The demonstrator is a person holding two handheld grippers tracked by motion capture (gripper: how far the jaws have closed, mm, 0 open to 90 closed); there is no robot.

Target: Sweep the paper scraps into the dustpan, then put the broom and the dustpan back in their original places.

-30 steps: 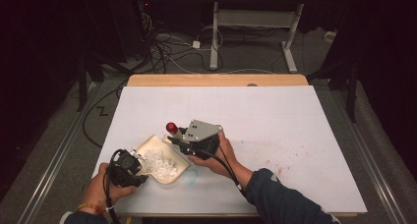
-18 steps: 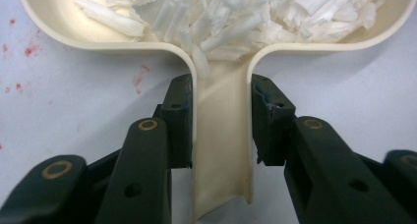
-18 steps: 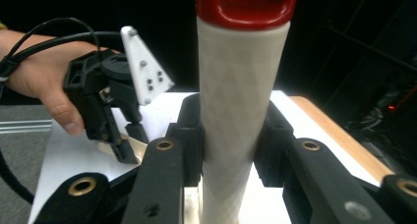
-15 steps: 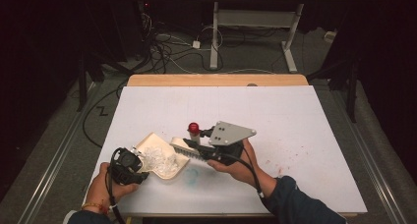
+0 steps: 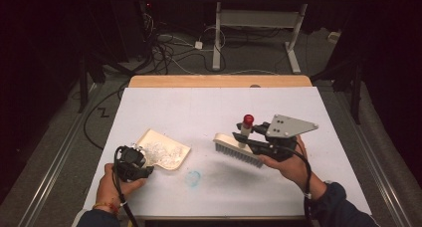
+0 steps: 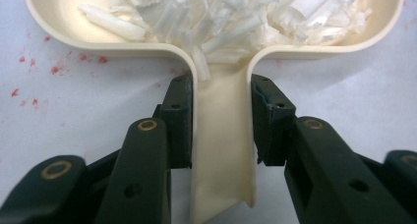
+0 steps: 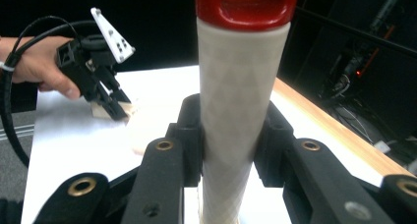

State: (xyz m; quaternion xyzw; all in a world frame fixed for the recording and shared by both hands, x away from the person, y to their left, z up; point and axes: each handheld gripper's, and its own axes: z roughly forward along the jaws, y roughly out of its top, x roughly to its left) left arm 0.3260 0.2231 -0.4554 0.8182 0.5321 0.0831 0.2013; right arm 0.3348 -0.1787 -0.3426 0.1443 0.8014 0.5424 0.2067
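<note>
The cream dustpan [image 6: 64, 22] lies flat on the white table [image 5: 199, 107], its narrow handle [image 6: 221, 135] running back between the jaws of your left gripper [image 6: 221, 121]. Those jaws are clamped on the handle, one pad pressed against each side. Ahead of the jaws, the pan's bowl holds a heap of white shredded scraps [image 6: 231, 13]. In the high view the dustpan [image 5: 149, 137] sits just in front of your left gripper [image 5: 142, 162], with your left hand [image 5: 112, 184] behind it near the table's near edge.

Your right gripper [image 7: 228, 130] is closed on the brush's pale handle [image 7: 238, 101], which stands upright between its jaws and ends in a red cap [image 7: 246, 8] above them. In the high view the brush [image 5: 236, 147] is held clear of the dustpan, to its right; its grey bristle head [image 5: 238, 155] extends to the left of your right gripper [image 5: 251, 140] and tilts down toward the table. Your right hand [image 5: 288, 165] grips from behind.

Between the two grippers, a faint blue mark [image 5: 192, 177] shows on the table. Small red specks [image 6: 29, 81] dot the surface to the left of the left jaw. Beyond the table's far wooden edge [image 5: 219, 81], cables [image 5: 169, 48] lie on the dark floor.
</note>
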